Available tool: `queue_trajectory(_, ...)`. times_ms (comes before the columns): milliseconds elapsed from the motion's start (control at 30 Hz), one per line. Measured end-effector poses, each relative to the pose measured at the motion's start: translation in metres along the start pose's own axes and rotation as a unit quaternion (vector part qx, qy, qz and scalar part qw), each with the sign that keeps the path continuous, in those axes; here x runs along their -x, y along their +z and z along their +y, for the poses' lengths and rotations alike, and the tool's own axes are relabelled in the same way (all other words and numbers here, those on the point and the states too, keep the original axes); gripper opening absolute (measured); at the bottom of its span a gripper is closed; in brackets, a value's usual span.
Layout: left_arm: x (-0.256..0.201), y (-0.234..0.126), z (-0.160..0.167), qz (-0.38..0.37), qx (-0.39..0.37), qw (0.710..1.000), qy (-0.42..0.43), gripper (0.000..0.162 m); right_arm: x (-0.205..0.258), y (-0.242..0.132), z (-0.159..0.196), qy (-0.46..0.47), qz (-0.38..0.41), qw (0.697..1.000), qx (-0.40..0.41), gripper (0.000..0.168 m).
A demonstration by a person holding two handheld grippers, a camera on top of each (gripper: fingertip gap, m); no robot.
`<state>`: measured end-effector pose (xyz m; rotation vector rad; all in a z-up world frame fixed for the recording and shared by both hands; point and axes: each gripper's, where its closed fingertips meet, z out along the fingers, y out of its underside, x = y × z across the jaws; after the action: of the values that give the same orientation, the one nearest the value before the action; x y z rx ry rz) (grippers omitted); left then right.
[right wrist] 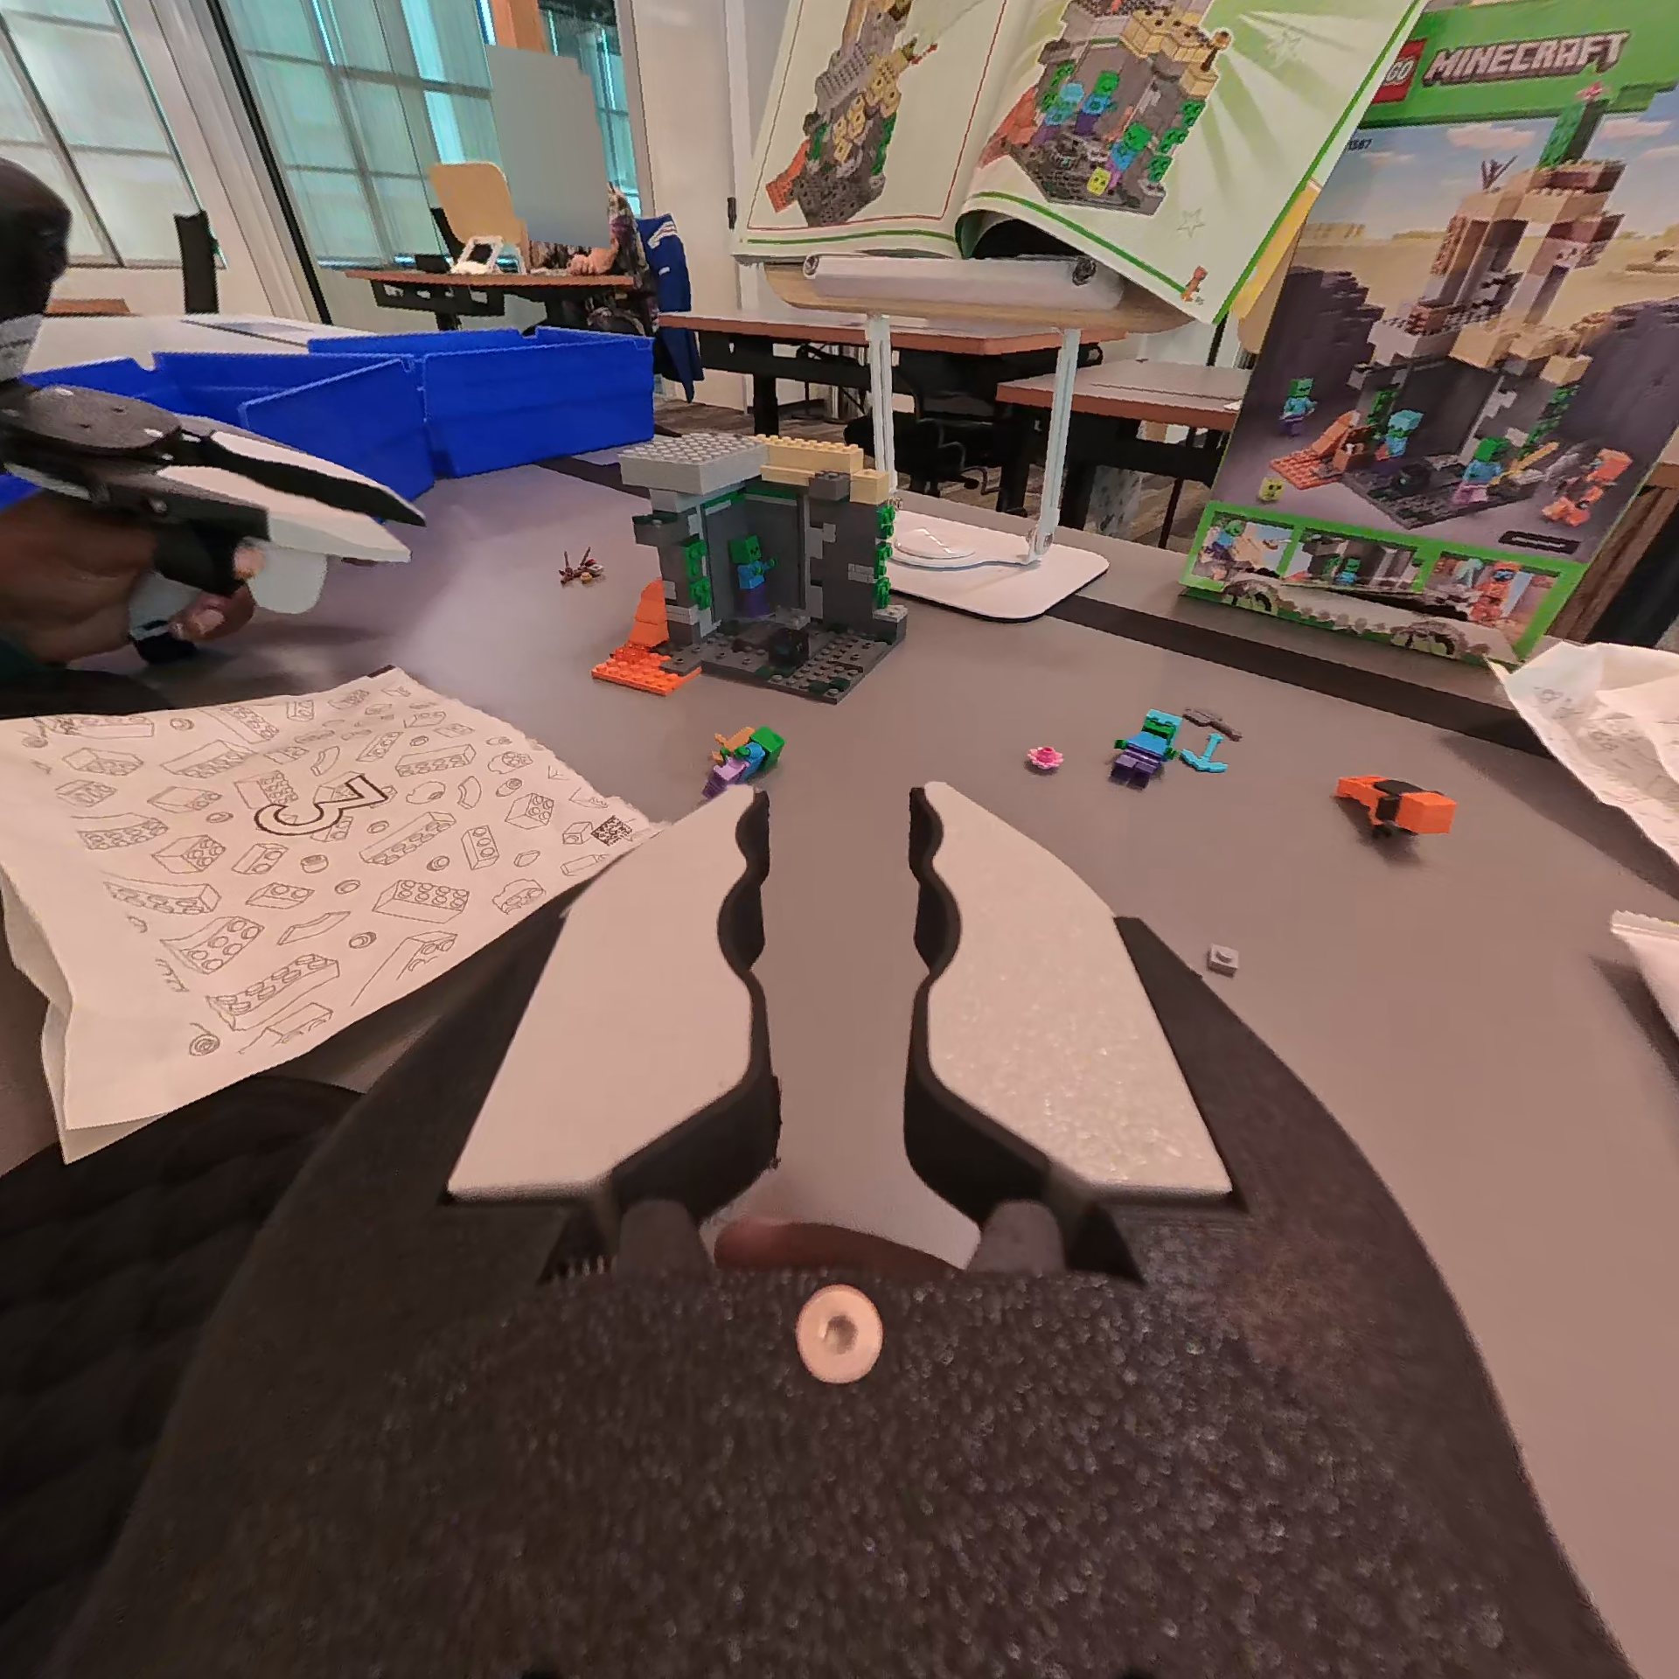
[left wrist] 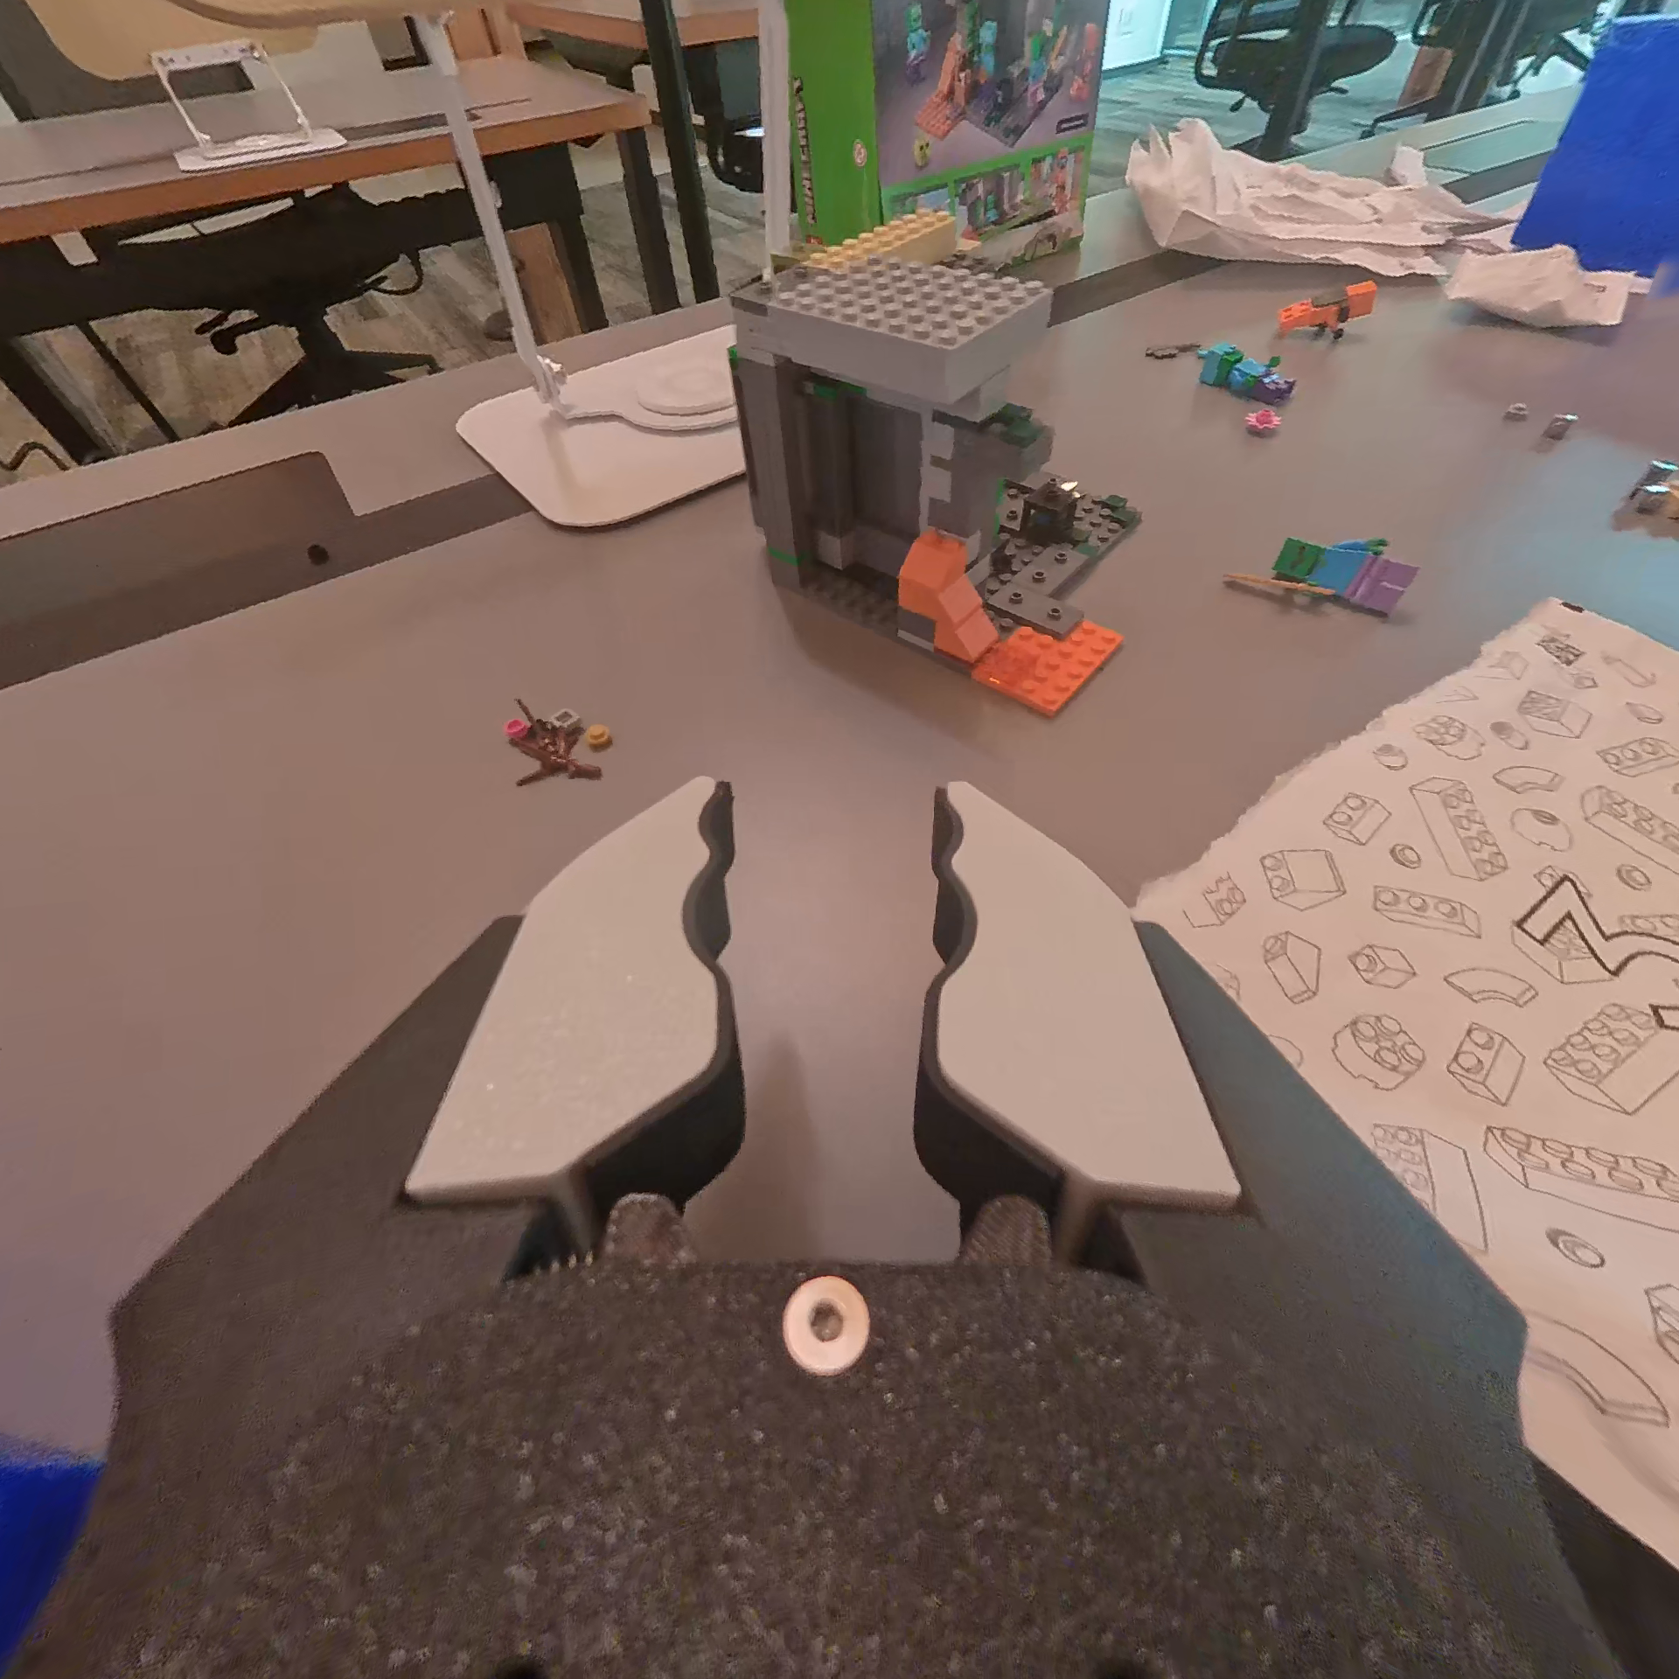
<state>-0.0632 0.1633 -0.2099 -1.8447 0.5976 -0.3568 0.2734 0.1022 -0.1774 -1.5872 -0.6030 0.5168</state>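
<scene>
My left gripper is open with nothing between its fingers, above the grey table. A grey and orange brick building stands ahead of it, and a small pile of tiny brown, pink and yellow pieces lies to its left. My right gripper is open with nothing between its fingers. A green, blue and purple figure lies just past its left fingertip. The brick building stands farther ahead. The left gripper also shows at the far left of the right wrist view, held by a hand.
A printed paper bag, also seen in the right wrist view, lies between the grippers. A second figure, a pink flower, an orange piece, a white stand, a set box and blue bins surround the building. Across from one pair of fingers to the other is roughly 35 cm. The orange piece is about 25 cm from my right fingertips.
</scene>
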Motion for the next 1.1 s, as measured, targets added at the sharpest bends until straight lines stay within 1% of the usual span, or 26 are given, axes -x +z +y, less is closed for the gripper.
queue_trajectory(133,0.015,0.010,0.004,-0.020,0.027,0.999,-0.022,0.041,0.000,0.000,0.003,-0.015,0.007,1.000,0.013,0.027)
queue_trajectory(267,0.037,0.026,0.018,-0.056,0.092,0.994,-0.009,0.046,0.001,0.000,0.006,-0.034,0.015,0.999,0.023,0.025)
queue_trajectory(367,0.055,0.039,0.023,-0.090,0.128,0.988,0.006,0.045,0.002,0.000,0.007,-0.044,0.017,0.998,0.028,0.024)
queue_trajectory(467,0.067,0.052,0.025,-0.098,0.150,0.984,-0.011,0.046,0.000,-0.001,0.010,-0.053,0.026,0.998,0.039,0.023)
queue_trajectory(667,0.085,0.069,0.033,-0.097,0.187,0.977,-0.045,0.046,0.000,-0.004,0.010,-0.059,0.031,0.997,0.042,0.022)
queue_trajectory(800,0.092,0.073,0.034,-0.096,0.198,0.975,-0.033,0.045,-0.001,-0.004,0.012,-0.055,0.034,0.997,0.047,0.022)
queue_trajectory(933,0.093,0.073,0.035,-0.084,0.214,0.973,-0.034,0.038,-0.002,-0.003,0.015,-0.054,0.034,0.996,0.056,0.022)
queue_trajectory(1100,0.089,0.076,0.035,-0.051,0.248,0.967,-0.032,0.028,-0.002,-0.002,0.016,-0.053,0.034,0.996,0.062,0.022)
